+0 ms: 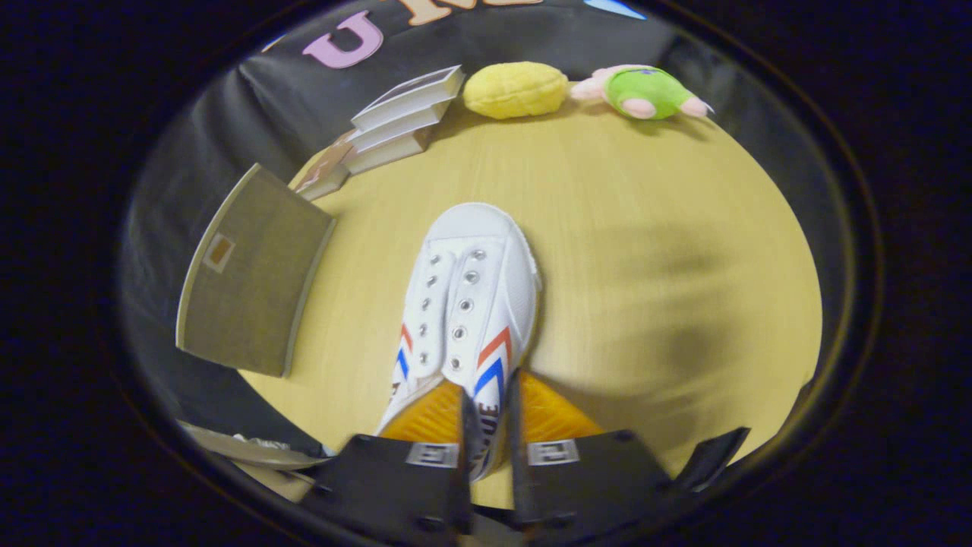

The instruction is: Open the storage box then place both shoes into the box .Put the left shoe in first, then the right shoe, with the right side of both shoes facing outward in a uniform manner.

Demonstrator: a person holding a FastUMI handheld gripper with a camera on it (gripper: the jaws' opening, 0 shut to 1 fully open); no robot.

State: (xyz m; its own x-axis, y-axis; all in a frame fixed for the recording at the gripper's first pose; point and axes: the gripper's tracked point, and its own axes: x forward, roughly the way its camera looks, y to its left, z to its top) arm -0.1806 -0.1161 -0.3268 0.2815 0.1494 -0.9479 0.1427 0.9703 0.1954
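A white canvas shoe (467,304) with red and blue chevrons hangs above the wooden table (645,251), toe pointing away from me. My gripper (486,414) is shut on the side wall of the shoe near the heel, one finger inside the opening and one outside. The shoe looks lifted off the table, with a blurred shadow beneath it. To the left stands the grey storage box's lid or flap (250,270), raised and tilted, with a small label on it.
A stack of books (395,121) lies at the far left of the table. Beyond it rest a yellow plush (516,90) and a green and pink plush toy (642,93). A pale object edge (243,448) shows near left.
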